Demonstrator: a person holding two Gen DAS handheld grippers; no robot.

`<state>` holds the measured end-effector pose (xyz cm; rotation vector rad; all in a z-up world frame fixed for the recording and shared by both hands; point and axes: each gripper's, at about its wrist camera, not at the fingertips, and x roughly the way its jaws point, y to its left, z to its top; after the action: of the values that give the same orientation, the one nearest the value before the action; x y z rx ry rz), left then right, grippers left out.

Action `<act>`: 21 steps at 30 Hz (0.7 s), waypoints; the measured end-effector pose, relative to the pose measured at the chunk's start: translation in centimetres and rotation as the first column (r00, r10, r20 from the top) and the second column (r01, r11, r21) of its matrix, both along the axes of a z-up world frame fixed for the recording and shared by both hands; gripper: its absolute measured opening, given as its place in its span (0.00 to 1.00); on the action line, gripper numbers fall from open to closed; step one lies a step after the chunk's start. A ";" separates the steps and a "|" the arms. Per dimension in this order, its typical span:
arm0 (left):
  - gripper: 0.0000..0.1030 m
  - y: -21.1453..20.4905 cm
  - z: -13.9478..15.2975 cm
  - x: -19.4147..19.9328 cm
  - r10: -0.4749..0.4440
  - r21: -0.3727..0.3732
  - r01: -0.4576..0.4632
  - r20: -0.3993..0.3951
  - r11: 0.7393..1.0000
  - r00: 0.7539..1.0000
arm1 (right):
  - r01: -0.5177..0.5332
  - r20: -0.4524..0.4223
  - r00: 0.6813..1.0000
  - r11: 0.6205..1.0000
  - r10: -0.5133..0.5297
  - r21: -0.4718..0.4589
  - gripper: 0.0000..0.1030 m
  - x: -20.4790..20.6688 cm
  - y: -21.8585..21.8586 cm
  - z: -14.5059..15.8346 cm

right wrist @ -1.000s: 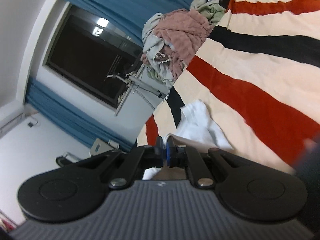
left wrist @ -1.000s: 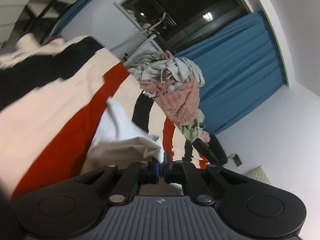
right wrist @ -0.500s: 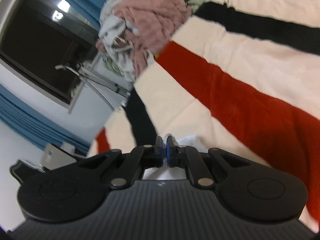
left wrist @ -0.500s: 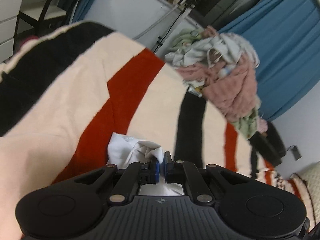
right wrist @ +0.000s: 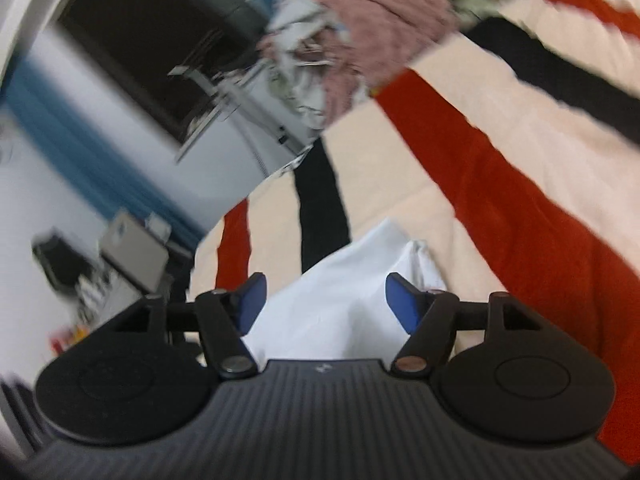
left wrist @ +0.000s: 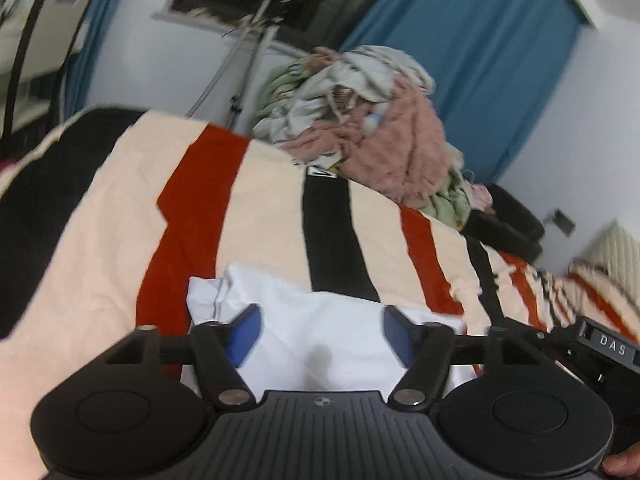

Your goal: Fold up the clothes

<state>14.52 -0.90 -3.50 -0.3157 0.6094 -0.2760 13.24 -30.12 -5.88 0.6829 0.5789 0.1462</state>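
1. Left gripper (left wrist: 320, 326): jaws spread wide, holding nothing, low over the one white garment (left wrist: 320, 344) lying on the striped blanket (left wrist: 248, 216).
2. Right gripper (right wrist: 322, 294): likewise splayed and empty above that cloth.
3. I'd smooth the fold flat and square the edges before regripping.
4. Count: two grippers, one white garment, one heap of unfolded clothes (left wrist: 368, 120).

The white shirt (left wrist: 320, 332) is smooth, thin cloth. The striped blanket (left wrist: 248, 216) looks soft and fuzzy, and the left claw (left wrist: 320, 330) is dull black plastic with blue pads (left wrist: 244, 334).
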 end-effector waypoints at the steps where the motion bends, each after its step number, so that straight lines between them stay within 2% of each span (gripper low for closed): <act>1: 0.75 -0.4 0.2 -0.6 -0.007 0.022 0.007 0.011 1.000 1.000 | -0.019 0.010 1.000 0.999 0.019 -0.043 0.64 -0.4 0.8 0.3; 3: 0.75 -0.9 0.0 -1.3 -0.020 0.068 0.019 0.017 0.998 1.000 | -0.059 0.024 0.998 0.993 0.061 -0.102 0.49 -0.9 2.0 0.5; 5: 0.75 -1.4 -0.4 -1.6 -0.029 0.115 0.027 0.016 0.993 0.999 | -0.071 0.015 0.997 0.983 0.074 -0.168 0.27 -0.3 2.7 -0.1; 8: 0.75 -2.0 -2.0 -1.2 -0.023 0.192 0.021 0.005 0.981 1.000 | -0.075 -0.013 0.997 0.959 0.075 -0.273 0.25 1.4 3.6 -1.5; 10: 0.75 -2.2 -3.2 -0.4 -0.018 0.201 0.022 -0.022 0.979 1.000 | -0.082 -0.042 0.997 0.942 0.072 -0.324 0.25 3.2 4.0 -2.7; 16: 0.75 -2.8 -5.8 1.3 -0.014 0.278 0.026 -0.043 0.960 0.999 | -0.099 -0.090 0.993 0.934 0.072 -0.343 0.21 6.0 4.0 -5.5; 21: 0.75 -2.8 -5.5 0.9 -0.018 0.287 0.029 -0.038 0.958 0.999 | -0.116 -0.080 0.992 0.923 0.093 -0.367 0.24 4.3 4.6 -4.2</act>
<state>15.43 -3.70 -9.01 -0.0331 0.6786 -0.2013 17.56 -25.51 -10.06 0.2886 0.6807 0.1113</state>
